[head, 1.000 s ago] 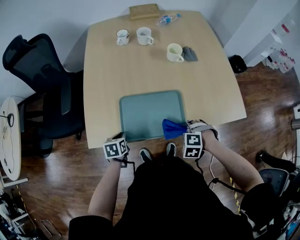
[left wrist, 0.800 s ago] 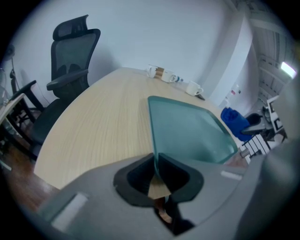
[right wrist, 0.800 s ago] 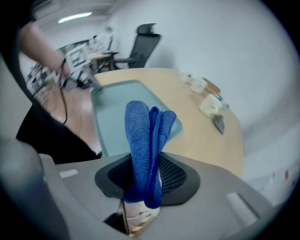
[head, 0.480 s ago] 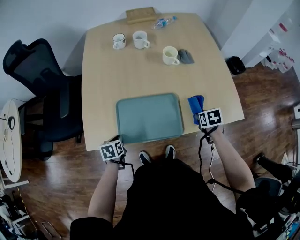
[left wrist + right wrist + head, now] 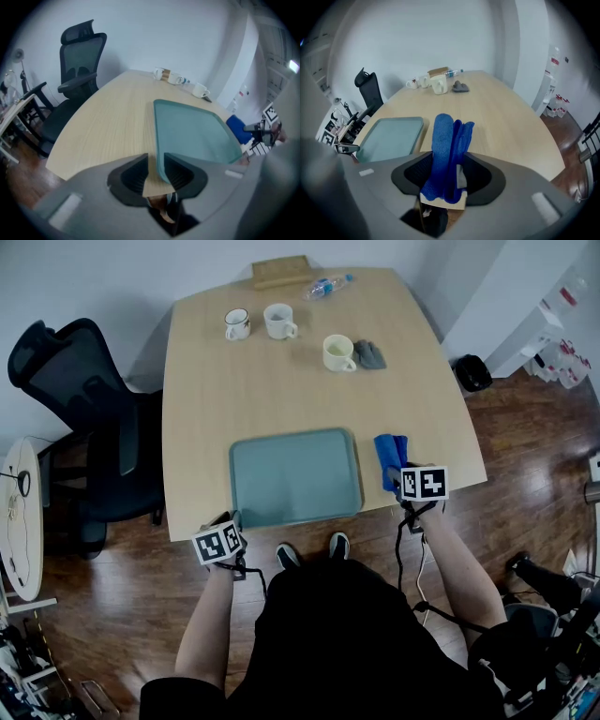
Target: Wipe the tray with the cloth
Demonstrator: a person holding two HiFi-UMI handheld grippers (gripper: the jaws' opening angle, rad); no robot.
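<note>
The teal tray (image 5: 295, 479) lies flat near the table's front edge. My left gripper (image 5: 232, 519) is at its near-left corner. In the left gripper view its jaws (image 5: 156, 171) have just been opening, and the tray (image 5: 192, 133) rim stands loose in the gap. The folded blue cloth (image 5: 389, 457) rests on the table just right of the tray. My right gripper (image 5: 397, 484) is at the cloth's near end. Its jaws (image 5: 446, 176) have just been opening too, with the cloth (image 5: 447, 140) slack between them.
At the table's far end stand three mugs (image 5: 237, 322) (image 5: 278, 320) (image 5: 338, 352), a grey rag (image 5: 371, 354), a plastic bottle (image 5: 326, 284) and a wooden block (image 5: 281, 269). A black office chair (image 5: 84, 418) stands left of the table. The person's shoes show under the front edge.
The right gripper carried the blue cloth off the tray's near-right corner to the table right of the tray and rolled over. The left gripper stayed at the tray's near-left corner.
</note>
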